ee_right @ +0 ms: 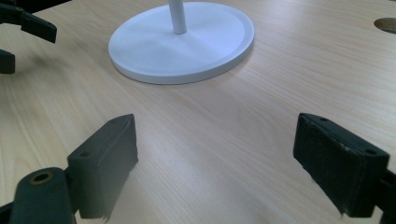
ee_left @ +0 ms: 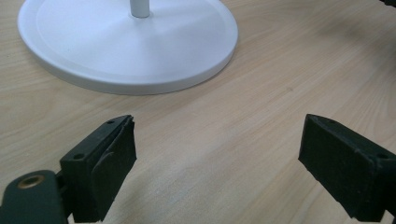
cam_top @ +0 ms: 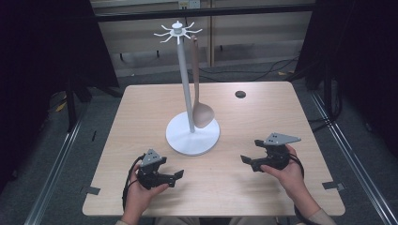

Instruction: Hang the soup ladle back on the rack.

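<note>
Resting low over the table (cam_top: 141, 103), left gripper (cam_top: 176, 178) is released, jaws spread wide, nothing between them; in the left gripper view its fingers (ee_left: 105, 170) frame bare wood. Right gripper (cam_top: 251, 157) same, released and empty, jaws wide apart, fingers (ee_right: 105, 163) over bare tabletop in the right gripper view. Each gripper held in a hand near the person's edge, the two well apart, tips turned inward toward each other.

White stand (cam_top: 186, 89) sits ahead of both sets of fingers, between them and beyond; its round base (ee_left: 126, 42) lies just past the left fingers, up and to the left in that view, and a bit farther ahead of the right fingers (ee_right: 187, 42). Neither gripper touches it. Brown spoon (cam_top: 201, 110) hangs from a hook at the stand's top, bowl down, close beside the pole just above the base, well beyond all fingertips. Small dark hole (cam_top: 240, 94) in the table farther off, past the right fingers
</note>
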`<action>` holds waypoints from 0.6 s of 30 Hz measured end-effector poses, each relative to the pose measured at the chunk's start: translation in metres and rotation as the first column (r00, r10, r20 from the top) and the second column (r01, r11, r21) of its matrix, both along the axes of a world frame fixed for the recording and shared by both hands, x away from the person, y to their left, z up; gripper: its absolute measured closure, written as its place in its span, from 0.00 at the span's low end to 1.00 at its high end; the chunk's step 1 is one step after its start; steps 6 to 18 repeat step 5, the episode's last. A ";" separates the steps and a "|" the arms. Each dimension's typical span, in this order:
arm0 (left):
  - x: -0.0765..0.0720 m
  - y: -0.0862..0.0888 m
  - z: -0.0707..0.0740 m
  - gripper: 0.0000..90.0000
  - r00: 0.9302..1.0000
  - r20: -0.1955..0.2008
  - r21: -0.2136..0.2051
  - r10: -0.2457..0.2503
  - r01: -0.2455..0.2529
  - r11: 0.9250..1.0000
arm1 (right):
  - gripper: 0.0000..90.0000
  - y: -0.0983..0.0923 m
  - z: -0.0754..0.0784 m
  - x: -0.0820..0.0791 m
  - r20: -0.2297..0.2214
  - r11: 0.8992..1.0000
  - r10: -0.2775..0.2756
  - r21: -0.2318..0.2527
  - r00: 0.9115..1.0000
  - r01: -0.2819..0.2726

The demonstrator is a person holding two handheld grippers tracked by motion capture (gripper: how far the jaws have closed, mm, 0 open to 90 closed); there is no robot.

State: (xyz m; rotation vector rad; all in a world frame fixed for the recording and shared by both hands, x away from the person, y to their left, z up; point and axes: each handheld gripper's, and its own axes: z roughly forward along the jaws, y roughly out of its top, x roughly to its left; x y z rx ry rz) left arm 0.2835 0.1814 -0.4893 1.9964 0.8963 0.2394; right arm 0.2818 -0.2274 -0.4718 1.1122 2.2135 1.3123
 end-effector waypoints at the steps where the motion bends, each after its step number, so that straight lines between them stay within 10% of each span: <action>1: 0.000 -0.001 0.000 0.12 1.000 -0.001 0.000 0.003 -0.003 1.000 | 0.15 -0.001 0.000 0.000 -0.001 1.000 -0.003 0.001 1.000 0.003; 18: 0.001 -0.002 0.000 0.12 1.000 0.003 0.006 -0.005 0.005 1.000 | 0.15 -0.004 0.000 -0.001 0.002 1.000 -0.016 0.009 1.000 0.016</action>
